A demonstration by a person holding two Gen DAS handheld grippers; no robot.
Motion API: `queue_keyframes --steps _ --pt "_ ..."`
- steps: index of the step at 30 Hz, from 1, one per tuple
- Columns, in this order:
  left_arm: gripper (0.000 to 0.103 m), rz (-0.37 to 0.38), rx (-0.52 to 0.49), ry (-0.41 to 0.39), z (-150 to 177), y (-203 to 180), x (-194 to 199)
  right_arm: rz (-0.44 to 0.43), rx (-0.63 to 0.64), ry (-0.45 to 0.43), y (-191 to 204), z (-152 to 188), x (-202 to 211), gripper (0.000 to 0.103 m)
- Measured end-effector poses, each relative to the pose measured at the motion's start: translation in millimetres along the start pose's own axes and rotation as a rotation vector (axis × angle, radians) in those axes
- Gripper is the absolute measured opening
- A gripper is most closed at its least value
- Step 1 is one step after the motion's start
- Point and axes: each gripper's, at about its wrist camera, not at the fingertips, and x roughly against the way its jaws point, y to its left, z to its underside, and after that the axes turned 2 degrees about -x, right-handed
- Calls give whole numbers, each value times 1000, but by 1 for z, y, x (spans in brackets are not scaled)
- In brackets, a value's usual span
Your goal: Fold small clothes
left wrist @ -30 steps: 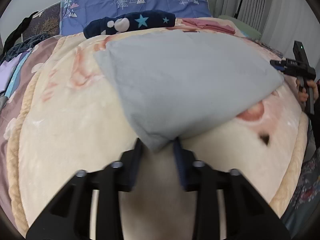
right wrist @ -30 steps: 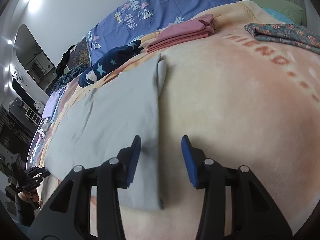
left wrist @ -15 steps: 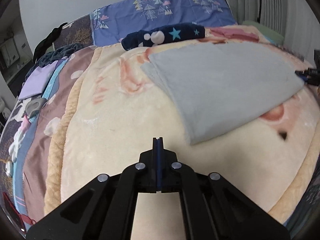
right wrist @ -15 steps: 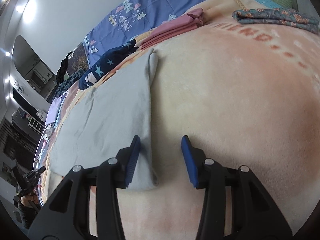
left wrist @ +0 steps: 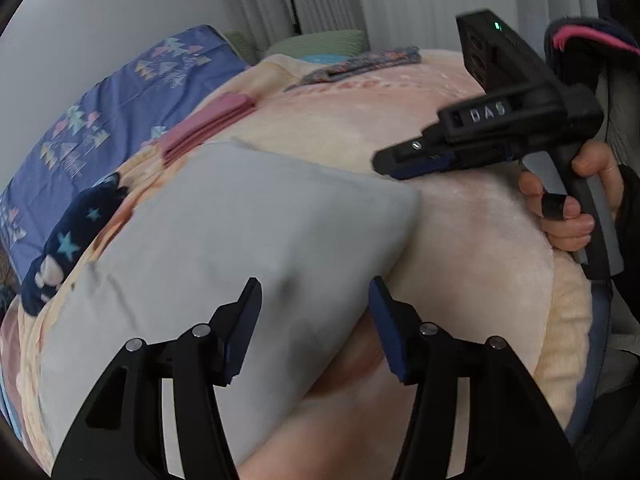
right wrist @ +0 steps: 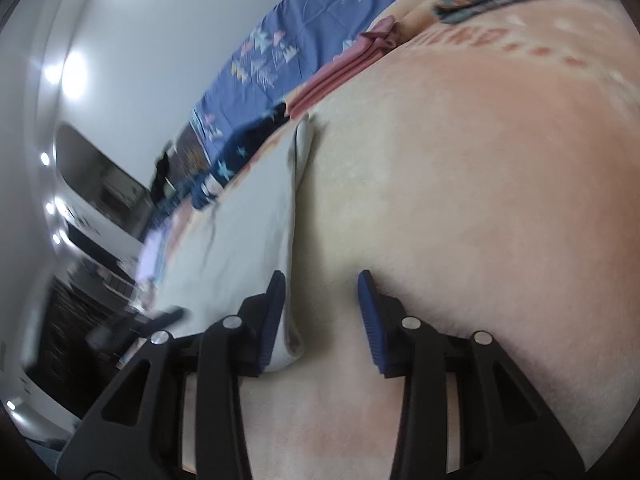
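Note:
A grey cloth [left wrist: 240,232] lies folded flat on the peach blanket [left wrist: 472,264]. My left gripper [left wrist: 316,320] hovers over the cloth's near edge. Its jaws are opening, with the grey fabric under the gap and no pad pressing on it. The right gripper [left wrist: 384,160], held by a hand [left wrist: 568,216], hangs just past the cloth's right corner. In the right wrist view the right gripper [right wrist: 322,312] is low over the blanket and its jaws are closing. The grey cloth's [right wrist: 248,232] corner lies beside the left pad, ungripped.
A pink folded cloth [left wrist: 208,128], a navy star-print garment [left wrist: 72,236] and a patterned folded cloth [left wrist: 360,66] lie along the blanket's far side. A blue printed quilt [left wrist: 100,120] and a green pillow [left wrist: 320,42] lie behind them. The blanket's edge [left wrist: 568,320] drops off at right.
The left gripper let go of the cloth's corner, shut empty, then swung right across the bed and opened over the cloth's near edge. The right gripper sank toward the corner and its jaws narrowed.

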Motion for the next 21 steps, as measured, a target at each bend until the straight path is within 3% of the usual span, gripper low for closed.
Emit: queue_keyframes --steps 4,8,11,13,16,18,21 --pt "60 -40 -106 44 -21 -34 -37 -105 -73 -35 -17 0 7 36" --pt "62 -35 -66 46 -29 -24 -41 -153 -112 -27 -23 -4 8 36" --pt "62 -63 -18 28 -35 -19 -36 -129 -110 36 -16 -13 5 40" --pt "60 -72 13 5 -37 -17 -30 -55 -46 69 -2 -25 3 48" --pt "41 -55 105 -20 -39 -5 -19 65 100 52 28 -50 -1 51" --pt "25 -44 185 -17 -37 10 -14 64 148 61 43 -71 -11 51" --pt "18 -62 281 -8 -33 28 -14 79 220 134 62 -97 -45 51"
